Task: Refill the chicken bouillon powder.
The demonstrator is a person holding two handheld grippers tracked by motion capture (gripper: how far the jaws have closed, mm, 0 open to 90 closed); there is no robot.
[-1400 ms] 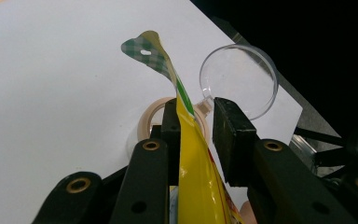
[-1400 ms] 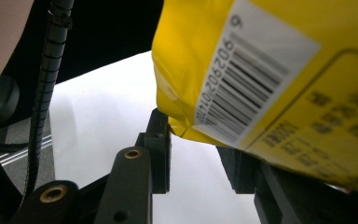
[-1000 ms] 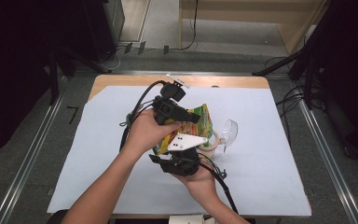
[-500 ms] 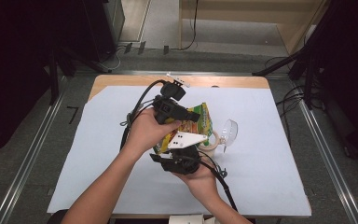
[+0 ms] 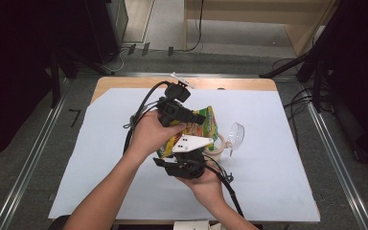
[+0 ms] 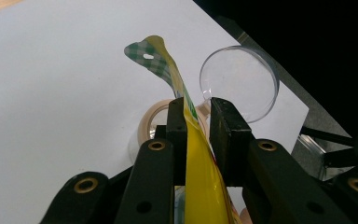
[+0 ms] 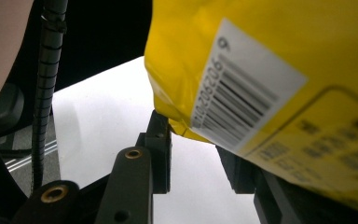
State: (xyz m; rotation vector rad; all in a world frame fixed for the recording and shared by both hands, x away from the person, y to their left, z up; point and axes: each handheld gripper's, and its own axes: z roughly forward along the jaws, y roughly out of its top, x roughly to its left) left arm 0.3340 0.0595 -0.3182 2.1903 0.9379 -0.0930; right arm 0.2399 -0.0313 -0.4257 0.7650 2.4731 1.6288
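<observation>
A yellow snack bag with a green checked top seal is held above the table between both grippers. My left gripper reaches in from the left, and in the left gripper view its jaws are shut on the bag's thin edge, which stands upright between the pads. My right gripper comes up from below under its grey plate. In the right gripper view, the bag's lower corner, with a barcode label, sits between the jaw tips; the bag hides the right pad.
A roll of tape and a clear round dish on its side lie just right of the bag, also in the left gripper view as tape roll and dish. White paper covers the wooden table. Cables trail from both grippers.
</observation>
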